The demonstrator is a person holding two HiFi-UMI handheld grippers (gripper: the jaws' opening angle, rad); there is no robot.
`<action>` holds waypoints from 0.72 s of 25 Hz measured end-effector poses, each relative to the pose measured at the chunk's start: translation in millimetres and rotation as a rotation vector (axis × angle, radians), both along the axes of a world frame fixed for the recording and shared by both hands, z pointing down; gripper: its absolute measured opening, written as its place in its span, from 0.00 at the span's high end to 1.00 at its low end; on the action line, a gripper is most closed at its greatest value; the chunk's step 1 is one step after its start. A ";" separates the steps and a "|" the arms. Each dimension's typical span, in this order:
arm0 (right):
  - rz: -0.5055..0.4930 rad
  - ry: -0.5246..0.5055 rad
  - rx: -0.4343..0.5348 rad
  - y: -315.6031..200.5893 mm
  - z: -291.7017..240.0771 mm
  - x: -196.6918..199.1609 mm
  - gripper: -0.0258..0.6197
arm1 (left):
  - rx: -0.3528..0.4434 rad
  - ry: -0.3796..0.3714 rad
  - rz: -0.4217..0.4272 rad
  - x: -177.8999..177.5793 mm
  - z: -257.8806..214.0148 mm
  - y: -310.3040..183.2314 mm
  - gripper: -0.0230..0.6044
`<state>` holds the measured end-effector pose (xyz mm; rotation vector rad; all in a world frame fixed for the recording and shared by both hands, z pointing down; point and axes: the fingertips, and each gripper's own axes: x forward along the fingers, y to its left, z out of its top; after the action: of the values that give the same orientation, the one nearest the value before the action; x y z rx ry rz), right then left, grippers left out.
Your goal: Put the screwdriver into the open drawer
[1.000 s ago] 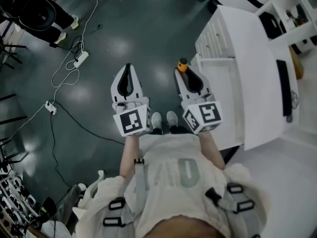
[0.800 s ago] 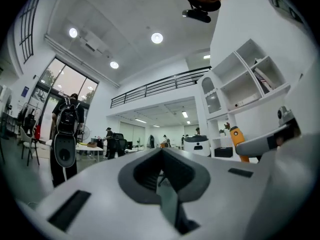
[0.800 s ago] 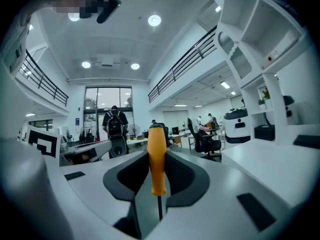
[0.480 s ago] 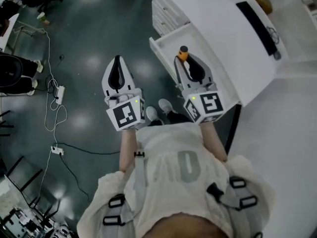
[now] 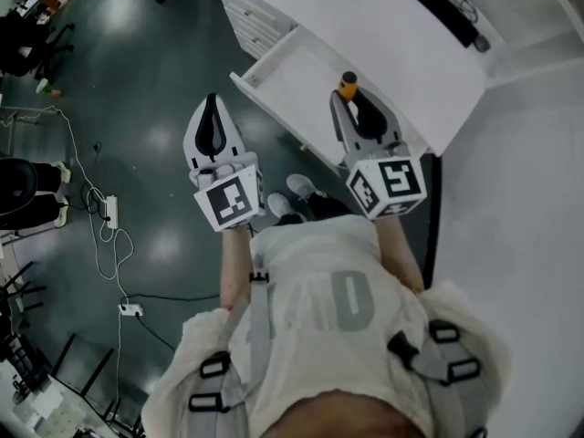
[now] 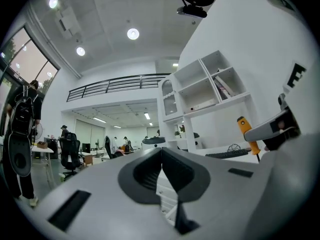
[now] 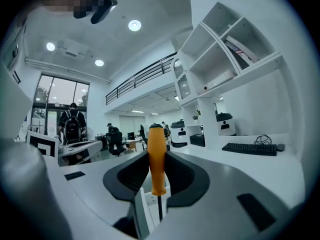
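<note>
The screwdriver [image 5: 348, 85] has an orange handle and stands upright between the jaws of my right gripper [image 5: 352, 99], which is shut on it. In the right gripper view the handle [image 7: 156, 159] fills the gap between the jaws and its thin shaft points down. The white open drawer [image 5: 294, 69] juts out of the desk, and the right gripper's tip hangs over its near right part. My left gripper [image 5: 212, 100] is shut with nothing in it and hovers over the floor, left of the drawer's front. The left gripper view shows its jaws meeting [image 6: 161, 151].
A white desk top [image 5: 383, 53] lies beyond the drawer with a black keyboard [image 5: 429, 7] at its far edge. Closed drawers [image 5: 239, 12] sit to the left. Cables and a power strip [image 5: 111, 210] lie on the dark floor. Wall shelves [image 7: 225, 59] rise behind the desk.
The person has turned toward the desk, so the drawer has swung from the right to straight ahead. Both grippers came closer to it; the right one, with the screwdriver, now hangs over the drawer.
</note>
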<state>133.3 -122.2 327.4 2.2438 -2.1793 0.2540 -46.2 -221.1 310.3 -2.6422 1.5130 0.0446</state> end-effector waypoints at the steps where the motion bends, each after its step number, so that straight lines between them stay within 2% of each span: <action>1: 0.006 0.000 -0.001 2.5 0.4 3.7 0.81 | 0.000 0.001 0.004 3.6 -0.1 0.4 0.95; 11: -0.001 0.005 -0.014 -7.6 6.1 17.6 0.81 | 0.013 -0.029 -0.011 5.0 0.4 2.0 0.95; 18: -0.024 0.018 -0.149 -33.2 44.6 32.0 0.81 | 0.003 -0.043 -0.042 -1.1 7.5 1.1 0.95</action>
<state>165.3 -155.4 372.0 2.1321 -2.1008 0.3799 -47.4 -219.9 317.8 -2.5903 1.5531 -0.0123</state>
